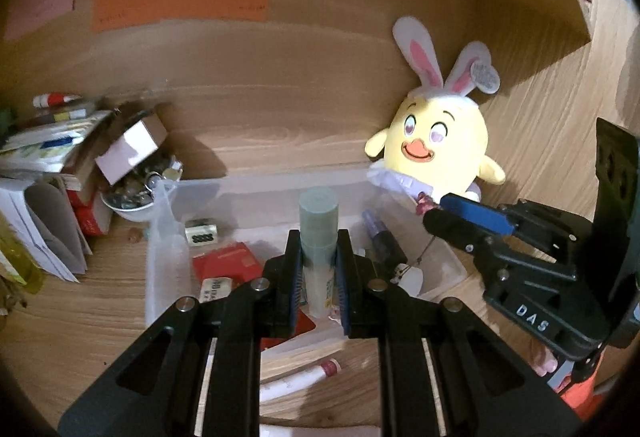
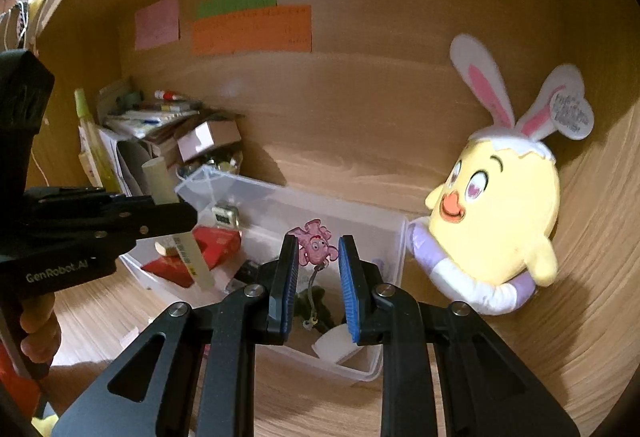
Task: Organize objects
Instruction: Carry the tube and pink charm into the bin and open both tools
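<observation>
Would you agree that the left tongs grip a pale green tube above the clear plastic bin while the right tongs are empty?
Not quite: the right tongs grip a pink keychain charm, as the right wrist view shows. The left tongs do grip the pale green tube above the clear plastic bin.

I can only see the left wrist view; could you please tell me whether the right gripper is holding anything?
Observer: Yes, the right gripper is shut on a pink charm with its cord dangling.
Operator: Thank you. Is it over the clear bin?
Observer: It appears so, over the end of the clear bin nearest the plush chick.
Operator: Does my tube show any marking?
Observer: Yes, the tube has a barcode on the end protruding beneath the left gripper.
</observation>
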{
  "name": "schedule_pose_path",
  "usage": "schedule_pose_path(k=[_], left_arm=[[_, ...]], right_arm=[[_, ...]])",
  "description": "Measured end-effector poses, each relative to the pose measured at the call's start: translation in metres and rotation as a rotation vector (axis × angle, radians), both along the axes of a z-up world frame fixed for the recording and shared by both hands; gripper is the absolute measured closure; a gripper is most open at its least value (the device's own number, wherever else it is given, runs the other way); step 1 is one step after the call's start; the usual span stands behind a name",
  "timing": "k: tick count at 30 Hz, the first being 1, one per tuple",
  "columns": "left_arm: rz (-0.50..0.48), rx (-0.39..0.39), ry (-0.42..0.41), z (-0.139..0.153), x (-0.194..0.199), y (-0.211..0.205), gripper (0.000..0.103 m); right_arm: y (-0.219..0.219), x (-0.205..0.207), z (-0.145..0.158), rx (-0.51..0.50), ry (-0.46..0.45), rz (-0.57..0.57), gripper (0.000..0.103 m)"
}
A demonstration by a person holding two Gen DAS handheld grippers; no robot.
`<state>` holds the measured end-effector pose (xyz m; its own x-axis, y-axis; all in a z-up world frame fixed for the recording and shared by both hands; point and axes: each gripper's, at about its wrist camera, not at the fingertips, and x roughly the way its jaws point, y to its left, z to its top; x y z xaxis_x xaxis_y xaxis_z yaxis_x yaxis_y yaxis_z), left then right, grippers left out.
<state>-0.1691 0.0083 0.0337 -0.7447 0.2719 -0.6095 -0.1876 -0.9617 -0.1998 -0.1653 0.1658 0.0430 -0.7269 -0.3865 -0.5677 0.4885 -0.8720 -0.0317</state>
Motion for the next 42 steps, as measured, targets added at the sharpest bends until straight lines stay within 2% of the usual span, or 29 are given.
schedule_pose_path(k=[10,21,25,30,32,36,41,42], left_arm=[[-0.003,0.033,-0.077,-0.02,-0.019,-0.007,0.088],[0.018,-0.02,-0.065,-0.022,-0.017,-0.005,0.088],[0.03,-0.033,-0.055,-0.019,-0.012,-0.006,0.077],[0.045,-0.043,-0.035,-0.012,-0.003,-0.007,0.071],[0.05,-0.047,-0.022,-0.008,0.003,-0.009,0.064],[0.059,-0.055,0.007,0.0,0.013,-0.011,0.049],[0.074,-0.065,0.035,0.011,0.027,-0.015,0.028],[0.08,-0.073,0.044,0.013,0.031,-0.016,0.027]], right_arm=[[-0.015,-0.014,-0.027,0.045,-0.073,0.024,0.085],[-0.026,-0.03,-0.052,0.074,-0.163,0.037,0.084],[-0.031,-0.03,-0.057,0.096,-0.169,0.037,0.084],[-0.033,-0.03,-0.057,0.107,-0.165,0.028,0.084],[-0.032,-0.029,-0.056,0.106,-0.17,0.029,0.083],[-0.031,-0.023,-0.052,0.111,-0.151,0.026,0.069],[-0.031,-0.014,-0.042,0.092,-0.133,0.04,0.066],[-0.03,-0.012,-0.039,0.088,-0.128,0.041,0.063]])
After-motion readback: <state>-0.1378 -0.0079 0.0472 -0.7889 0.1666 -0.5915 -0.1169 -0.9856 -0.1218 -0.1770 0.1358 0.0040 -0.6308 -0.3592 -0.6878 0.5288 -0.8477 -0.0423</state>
